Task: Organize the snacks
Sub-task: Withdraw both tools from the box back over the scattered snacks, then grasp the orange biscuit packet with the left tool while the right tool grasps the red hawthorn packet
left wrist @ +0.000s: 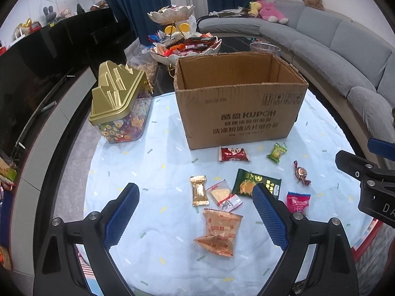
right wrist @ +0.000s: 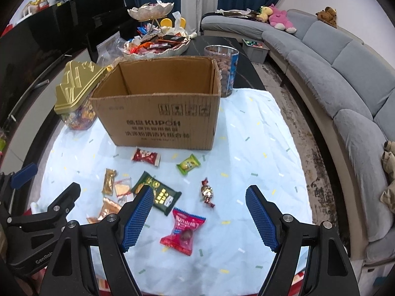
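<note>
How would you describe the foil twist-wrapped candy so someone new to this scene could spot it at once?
Start at the open cardboard box on the pale blue cloth; loose snacks lie in front of it. Right of the dark green packet and above the pink-red packet lies the twist-wrapped candy. It alone is a small shiny round bundle with twisted ends; its neighbours are flat, sealed packets.

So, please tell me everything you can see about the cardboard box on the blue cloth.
The cardboard box is brown corrugated card, standing upright with its top open and no flaps showing; the part of its inside that shows looks empty. Its front wall carries dark printed lettering, including "KUPOH", and a row of handling symbols. The upper rim is rough and slightly torn. It rests on the light blue cloth, behind the scattered snack packets, none touching it. A gold-lidded jar stands to its left.
</note>
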`<control>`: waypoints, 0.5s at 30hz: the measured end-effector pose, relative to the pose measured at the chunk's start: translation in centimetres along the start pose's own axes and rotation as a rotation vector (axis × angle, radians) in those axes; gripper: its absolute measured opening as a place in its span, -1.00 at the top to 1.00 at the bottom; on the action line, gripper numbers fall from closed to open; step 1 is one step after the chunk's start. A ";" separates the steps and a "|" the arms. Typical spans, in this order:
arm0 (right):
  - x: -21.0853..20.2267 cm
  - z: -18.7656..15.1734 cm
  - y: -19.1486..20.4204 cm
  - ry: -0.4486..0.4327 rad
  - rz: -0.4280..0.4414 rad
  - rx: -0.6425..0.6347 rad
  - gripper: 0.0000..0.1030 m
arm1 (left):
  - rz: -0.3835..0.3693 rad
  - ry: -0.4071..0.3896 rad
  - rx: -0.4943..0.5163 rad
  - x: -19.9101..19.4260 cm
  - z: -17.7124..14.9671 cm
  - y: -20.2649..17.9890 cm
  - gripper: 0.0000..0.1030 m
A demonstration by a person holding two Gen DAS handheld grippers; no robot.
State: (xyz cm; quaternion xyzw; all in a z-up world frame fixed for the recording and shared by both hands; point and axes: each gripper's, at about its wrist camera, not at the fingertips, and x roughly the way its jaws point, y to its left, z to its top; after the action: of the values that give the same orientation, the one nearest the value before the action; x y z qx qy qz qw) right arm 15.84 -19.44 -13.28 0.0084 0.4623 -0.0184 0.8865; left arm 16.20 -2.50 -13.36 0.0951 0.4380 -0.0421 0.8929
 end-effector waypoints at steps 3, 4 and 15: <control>0.4 -0.5 0.2 0.010 0.002 -0.004 -0.51 | -0.007 0.002 0.000 0.3 -0.7 0.0 -0.82; 0.6 -0.7 0.2 0.014 0.003 -0.004 -0.51 | -0.010 0.004 0.000 0.5 -1.0 0.0 -0.82; 2.5 -2.5 0.5 0.066 0.015 -0.017 -0.51 | -0.042 0.026 0.021 1.9 -3.4 -0.6 -0.82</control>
State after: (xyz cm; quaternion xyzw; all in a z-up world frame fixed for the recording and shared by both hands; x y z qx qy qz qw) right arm 15.20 -18.89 -16.77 0.0048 0.4912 -0.0073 0.8710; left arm 14.62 -2.40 -16.97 0.0957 0.4510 -0.0642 0.8850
